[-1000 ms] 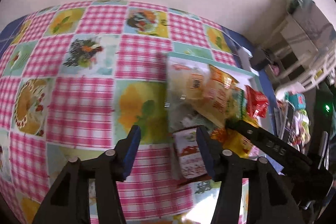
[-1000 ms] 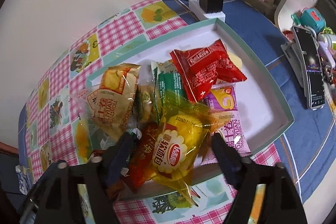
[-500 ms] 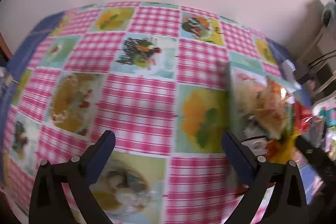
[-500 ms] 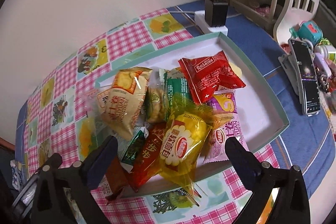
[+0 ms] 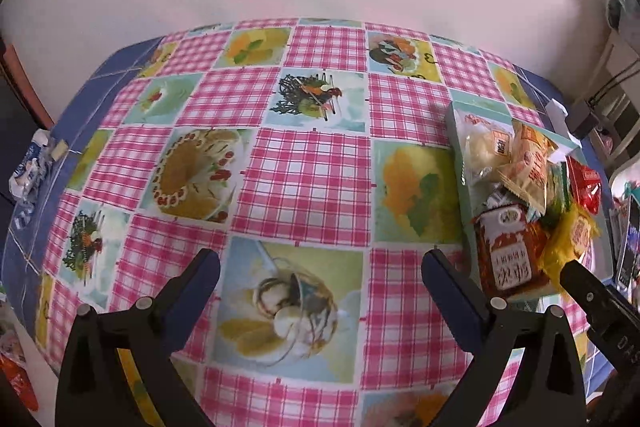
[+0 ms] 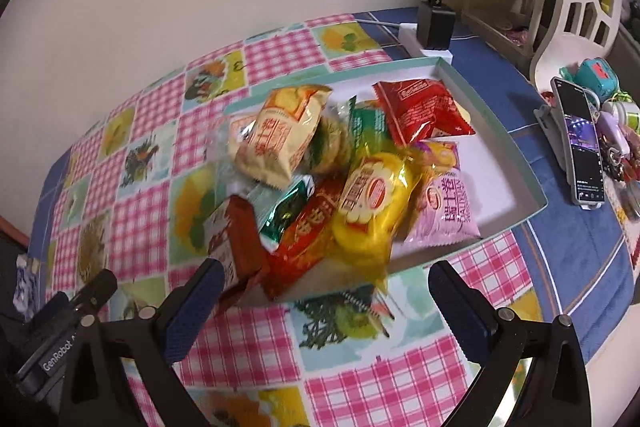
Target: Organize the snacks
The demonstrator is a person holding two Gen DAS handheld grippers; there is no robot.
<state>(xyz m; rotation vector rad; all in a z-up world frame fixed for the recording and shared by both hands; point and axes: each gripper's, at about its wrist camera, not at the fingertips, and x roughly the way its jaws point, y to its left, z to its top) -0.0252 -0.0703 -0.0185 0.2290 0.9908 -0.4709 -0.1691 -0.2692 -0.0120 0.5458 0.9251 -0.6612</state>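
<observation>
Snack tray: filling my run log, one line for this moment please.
left tongs open, empty | right tongs open, empty | snacks piled in tray

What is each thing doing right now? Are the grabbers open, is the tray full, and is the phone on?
Left gripper: open, holding nothing, over the tablecloth.
Right gripper: open, holding nothing.
Tray: snack packets heaped at one end, bare at the other.
Yellow packet: lying on top of the heap.
Phone: screen lit, propped in a stand.

A pink-checked cloth [image 5: 308, 183] with fruit and dessert squares covered the tabletop under the dark blue fingers [image 5: 202, 279]. Beyond the right fingers [image 6: 200, 291], a pale-green tray [image 6: 516, 163] held yellow [image 6: 372, 203], red [image 6: 420, 107] and pink packets [image 6: 448, 211].
</observation>
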